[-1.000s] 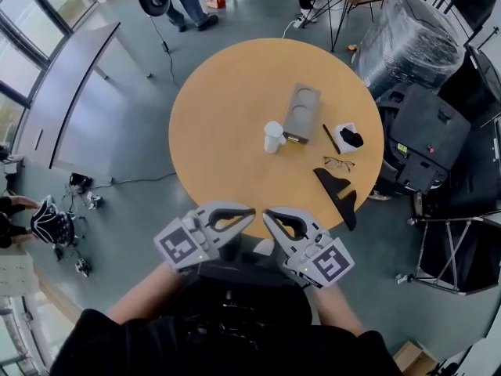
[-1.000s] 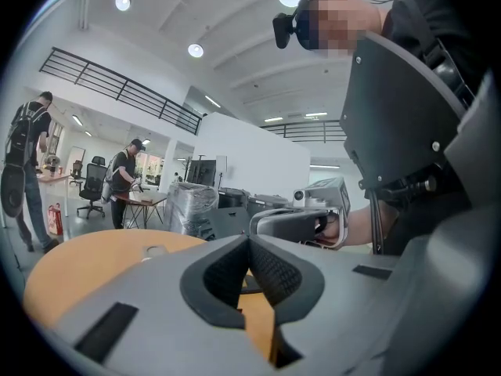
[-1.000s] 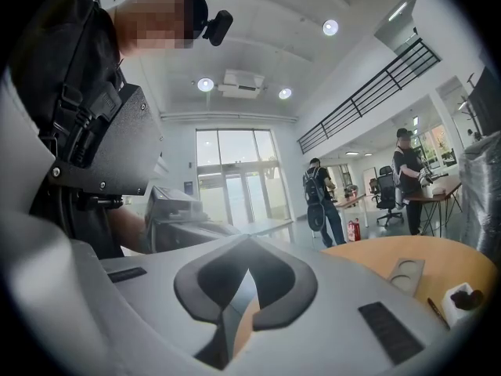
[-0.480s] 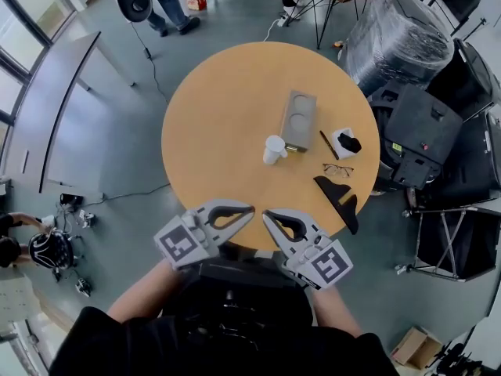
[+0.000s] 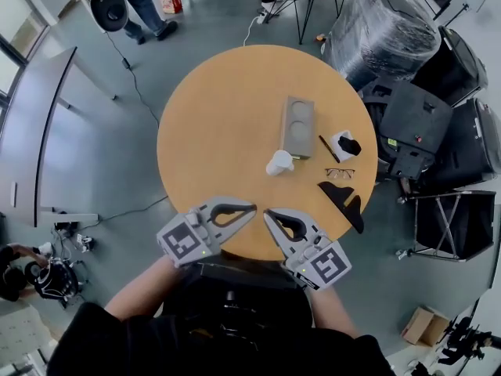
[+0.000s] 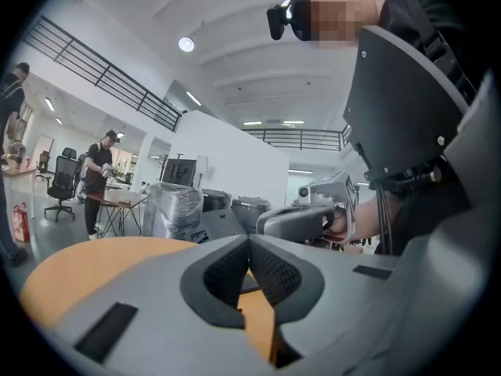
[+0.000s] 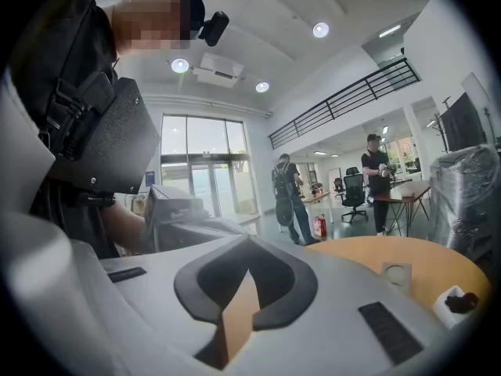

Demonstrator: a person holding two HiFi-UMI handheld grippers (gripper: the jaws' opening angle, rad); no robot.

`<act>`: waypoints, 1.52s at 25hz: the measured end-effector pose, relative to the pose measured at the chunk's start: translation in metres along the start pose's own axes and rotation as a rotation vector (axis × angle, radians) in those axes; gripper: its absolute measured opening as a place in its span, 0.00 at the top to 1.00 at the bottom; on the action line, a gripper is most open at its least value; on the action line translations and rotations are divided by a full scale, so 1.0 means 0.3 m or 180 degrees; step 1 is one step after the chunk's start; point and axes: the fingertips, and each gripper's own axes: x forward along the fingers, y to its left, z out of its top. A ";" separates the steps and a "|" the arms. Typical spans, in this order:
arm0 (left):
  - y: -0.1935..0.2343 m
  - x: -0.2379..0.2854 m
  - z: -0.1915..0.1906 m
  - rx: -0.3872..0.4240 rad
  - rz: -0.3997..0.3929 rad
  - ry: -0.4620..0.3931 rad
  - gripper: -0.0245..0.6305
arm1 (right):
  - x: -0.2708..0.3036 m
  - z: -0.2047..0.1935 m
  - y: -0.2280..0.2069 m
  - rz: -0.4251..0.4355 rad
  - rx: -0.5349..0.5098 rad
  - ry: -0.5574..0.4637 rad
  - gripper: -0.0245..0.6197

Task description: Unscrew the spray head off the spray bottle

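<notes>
A small white spray bottle (image 5: pixel 279 163) stands near the middle of the round wooden table (image 5: pixel 211 124), just in front of a grey two-hole tray (image 5: pixel 297 127). My left gripper (image 5: pixel 252 208) and right gripper (image 5: pixel 267 214) hover side by side over the table's near edge, tips turned toward each other, well short of the bottle. Both are shut with nothing between the jaws. In the left gripper view the left gripper's (image 6: pixel 249 245) pads meet and the right gripper (image 6: pixel 305 218) shows beyond. The right gripper view shows the right gripper (image 7: pixel 249 251) shut too; the bottle is not seen there.
Right of the bottle lie a dark pen (image 5: pixel 329 148), glasses (image 5: pixel 340 174), a white box holding something black (image 5: pixel 345 144) and a black wedge-shaped object (image 5: pixel 344 202). Wrapped equipment (image 5: pixel 383 34) and black cases (image 5: pixel 415 124) crowd the table's right side. People stand at the far end.
The table has drawn nearer in the head view, so both grippers now reach over its near edge. They keep their pose and stay shut. Nothing on the table has moved.
</notes>
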 end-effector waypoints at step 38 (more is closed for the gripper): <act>0.583 0.548 -0.921 0.0098 0.0677 0.0279 0.80 | 0.140 -0.780 -0.747 -0.0442 0.0253 0.0091 0.95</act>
